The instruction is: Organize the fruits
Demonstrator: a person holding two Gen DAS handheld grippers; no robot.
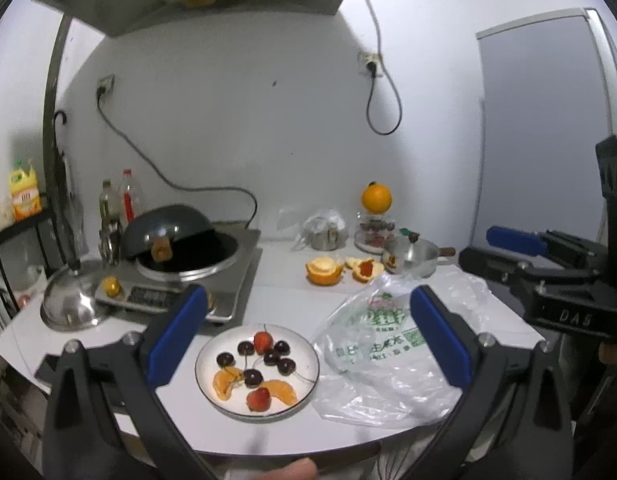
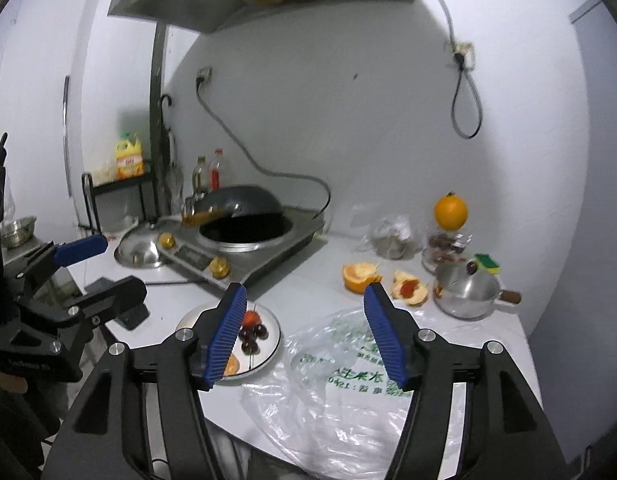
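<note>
A white plate (image 1: pixel 304 364) sits on the white counter and holds several dark cherries (image 1: pixel 271 357), two strawberries (image 1: pixel 263 341) and two orange segments (image 1: pixel 283 391). My left gripper (image 1: pixel 308 300) is open and empty, raised above and behind the plate. My right gripper (image 2: pixel 306 300) is open and empty, held above a clear plastic bag (image 2: pixel 336 380), with the plate (image 2: pixel 273 330) partly hidden behind its left finger. A whole orange (image 1: pixel 376 198) rests on a jar at the back; it also shows in the right wrist view (image 2: pixel 451 211).
Orange peels (image 1: pixel 324 270) and a small steel pot (image 1: pixel 412 258) lie behind the bag (image 1: pixel 384 356). An induction cooker with a tilted wok (image 1: pixel 168 236) and a steel lid (image 1: pixel 68 300) stand at the left. The counter's front edge is close below the plate.
</note>
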